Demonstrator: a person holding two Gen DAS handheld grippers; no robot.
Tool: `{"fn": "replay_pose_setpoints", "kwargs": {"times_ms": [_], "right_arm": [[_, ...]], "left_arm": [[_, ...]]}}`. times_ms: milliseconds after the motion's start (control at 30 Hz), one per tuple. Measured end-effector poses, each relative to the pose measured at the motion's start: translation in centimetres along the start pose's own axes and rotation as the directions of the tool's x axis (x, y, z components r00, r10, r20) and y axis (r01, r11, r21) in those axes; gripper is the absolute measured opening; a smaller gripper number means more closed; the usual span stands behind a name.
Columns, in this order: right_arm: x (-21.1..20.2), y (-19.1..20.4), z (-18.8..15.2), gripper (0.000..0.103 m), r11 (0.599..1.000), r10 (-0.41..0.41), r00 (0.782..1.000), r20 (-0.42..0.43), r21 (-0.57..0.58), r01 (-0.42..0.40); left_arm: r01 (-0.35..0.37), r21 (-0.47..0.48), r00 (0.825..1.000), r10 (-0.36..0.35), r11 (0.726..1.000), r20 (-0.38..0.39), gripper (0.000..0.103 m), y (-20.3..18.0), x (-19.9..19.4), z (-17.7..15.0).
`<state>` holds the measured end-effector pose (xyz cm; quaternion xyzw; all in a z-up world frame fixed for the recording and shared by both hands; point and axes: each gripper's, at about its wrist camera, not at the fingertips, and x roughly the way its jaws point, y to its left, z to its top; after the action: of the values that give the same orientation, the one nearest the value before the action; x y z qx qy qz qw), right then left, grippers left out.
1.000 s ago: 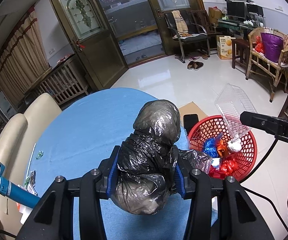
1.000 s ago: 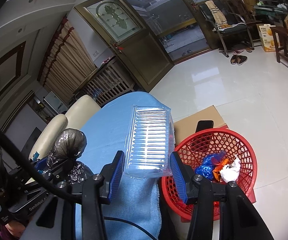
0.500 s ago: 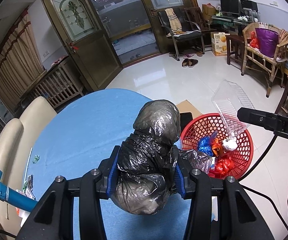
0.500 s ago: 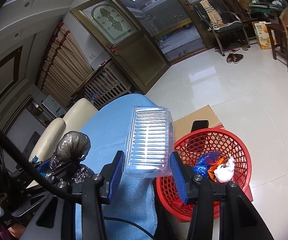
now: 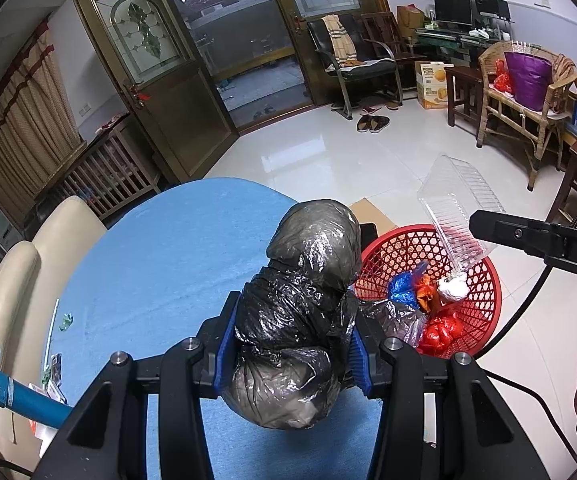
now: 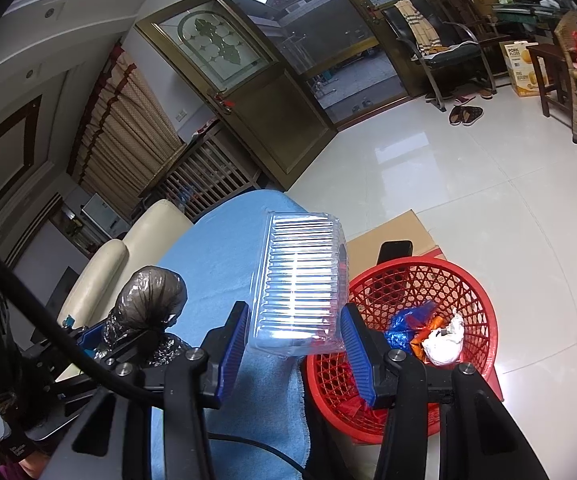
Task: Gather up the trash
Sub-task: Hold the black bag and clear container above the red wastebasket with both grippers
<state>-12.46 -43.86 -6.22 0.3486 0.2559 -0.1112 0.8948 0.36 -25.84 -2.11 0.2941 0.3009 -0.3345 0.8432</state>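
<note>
Black right gripper (image 5: 484, 226) reads "DA", perhaps cut off.

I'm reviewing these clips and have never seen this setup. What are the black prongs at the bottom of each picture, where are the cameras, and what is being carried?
No robot here: a person holds a two-finger tool in each hand, with a fisheye camera on each looking along its fingers. In the left wrist view, the left hand-held gripper squeezes a knotted black trash bag above the blue tablecloth. In the right wrist view, the right hand-held gripper holds a clear plastic tray beside the red basket, which sits on the floor and already holds crumpled wrappers.
</note>
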Motion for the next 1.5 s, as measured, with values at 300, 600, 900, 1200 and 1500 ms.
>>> {"fn": "replay_pose_setpoints", "kwargs": {"times_ms": [300,600,900,1200,1500], "right_arm": [[-0.2,-0.4,0.1,0.05,1.0,-0.011,1.0,0.002,0.006,0.011],[-0.6,-1.0,0.3,0.05,1.0,-0.02,1.0,0.006,0.021,0.02],[-0.8,-1.4,0.4,0.05,0.999,-0.026,1.0,0.005,0.033,0.025],[-0.8,-1.6,0.5,0.05,0.999,-0.027,1.0,-0.005,0.041,0.027],[-1.0,-1.9,0.6,0.05,0.998,-0.032,0.999,-0.009,0.05,0.032]], "left_arm": [[0.011,0.018,1.0,-0.011,1.0,-0.001,0.049,0.1,0.2,-0.2],[0.024,0.038,1.0,-0.023,0.999,-0.006,0.049,0.0,0.5,0.0],[0.03,0.056,0.999,-0.029,0.998,-0.014,0.049,-0.3,1.0,0.1],[0.041,0.071,0.999,-0.039,0.997,-0.026,0.049,-0.3,1.4,0.3],[0.055,0.079,0.998,-0.052,0.995,-0.032,0.049,-0.3,1.9,0.5]]}}
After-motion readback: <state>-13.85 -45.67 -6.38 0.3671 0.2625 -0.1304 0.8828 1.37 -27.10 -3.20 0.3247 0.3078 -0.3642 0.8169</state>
